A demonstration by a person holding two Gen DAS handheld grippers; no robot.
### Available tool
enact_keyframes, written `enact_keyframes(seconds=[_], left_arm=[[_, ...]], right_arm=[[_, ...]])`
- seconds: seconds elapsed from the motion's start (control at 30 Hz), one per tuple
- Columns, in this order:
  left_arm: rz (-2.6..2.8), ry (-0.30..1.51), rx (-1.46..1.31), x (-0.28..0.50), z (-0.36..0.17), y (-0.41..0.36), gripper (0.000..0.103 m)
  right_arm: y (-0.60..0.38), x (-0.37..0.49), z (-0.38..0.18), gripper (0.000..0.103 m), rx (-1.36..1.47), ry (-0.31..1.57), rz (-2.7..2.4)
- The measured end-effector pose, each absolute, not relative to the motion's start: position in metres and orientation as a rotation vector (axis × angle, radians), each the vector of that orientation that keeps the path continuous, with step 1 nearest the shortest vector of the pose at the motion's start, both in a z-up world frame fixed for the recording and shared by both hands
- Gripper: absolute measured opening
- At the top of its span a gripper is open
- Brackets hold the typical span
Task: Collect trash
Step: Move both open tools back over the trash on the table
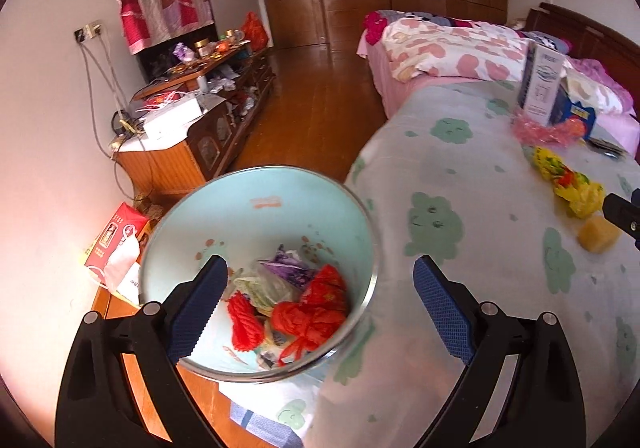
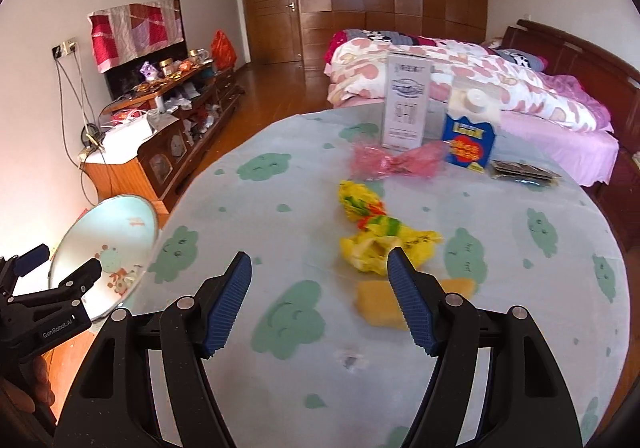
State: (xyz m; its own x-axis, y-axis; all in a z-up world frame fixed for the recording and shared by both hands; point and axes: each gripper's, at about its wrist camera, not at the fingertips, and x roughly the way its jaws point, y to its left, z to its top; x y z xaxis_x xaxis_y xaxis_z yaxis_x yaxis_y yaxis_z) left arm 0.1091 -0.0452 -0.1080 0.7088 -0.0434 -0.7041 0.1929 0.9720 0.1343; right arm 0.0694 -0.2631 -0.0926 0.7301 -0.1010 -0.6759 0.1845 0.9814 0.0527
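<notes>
- the left gripper point(image 1: 320, 280) hung over the rim of the bin point(image 1: 362, 204), its blue pads spread wide with nothing between them.
- the bin, pale blue inside with a metal rim, stood on the floor just beside the table's edge; in it lay red crumpled wrapping point(image 1: 316, 312), a red ribbed piece point(image 1: 245, 324), a purple scrap point(image 1: 290, 268) and clear plastic point(image 1: 264, 288).
- the right gripper point(image 2: 320, 280) was above the round table point(image 2: 248, 216), its jaws parted and empty, pads touching nothing.
- the table's cloth was pale with green cloud faces.
- just past the right gripper's right pad lay a yellow sponge-like block point(image 2: 380, 308), partly hidden by that finger point(image 2: 408, 304).
- beyond it lay a crumpled yellow wrapper point(image 2: 376, 236) with red and green print, touching or nearly touching the block; i could not tell which.
- farther on lay a pink crinkled wrapper point(image 2: 390, 164), in front of an upright white box point(image 2: 406, 104) and a blue carton point(image 2: 468, 144).
- a dark flat packet point(image 2: 520, 170) lay to the right of the carton.
- in the right wrist view the left gripper point(image 2: 60, 264) showed at the left edge, in front of the bin point(image 2: 124, 216), with part of a hand point(image 2: 24, 388) below it.
- a bed point(image 2: 560, 128) with a pink patterned quilt stood behind the table.
</notes>
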Motion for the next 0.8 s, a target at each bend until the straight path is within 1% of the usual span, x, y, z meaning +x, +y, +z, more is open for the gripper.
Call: enact_keyframes(seconds=[0.43,0.53,0.6,0.8], left_arm=[[-0.393,0.775,0.269,0.084,-0.115,-0.154,0.091],[-0.443,0.760,0.299,0.077,-0.113,-0.177,0.089],[-0.476,0.753,0.317,0.073,-0.112,-0.193,0.084],[-0.552,0.731,0.371,0.070,-0.109,-0.237,0.083]], right_arm=[[-0.374,0.016,-0.099,0.070,0.171,0.770,-0.396],[-0.391,0.006,-0.100,0.070,0.175,0.767,-0.425],[-0.402,0.001,-0.101,0.070,0.187,0.767,-0.439],[-0.422,-0.009,-0.101,0.070,0.218,0.760,-0.470]])
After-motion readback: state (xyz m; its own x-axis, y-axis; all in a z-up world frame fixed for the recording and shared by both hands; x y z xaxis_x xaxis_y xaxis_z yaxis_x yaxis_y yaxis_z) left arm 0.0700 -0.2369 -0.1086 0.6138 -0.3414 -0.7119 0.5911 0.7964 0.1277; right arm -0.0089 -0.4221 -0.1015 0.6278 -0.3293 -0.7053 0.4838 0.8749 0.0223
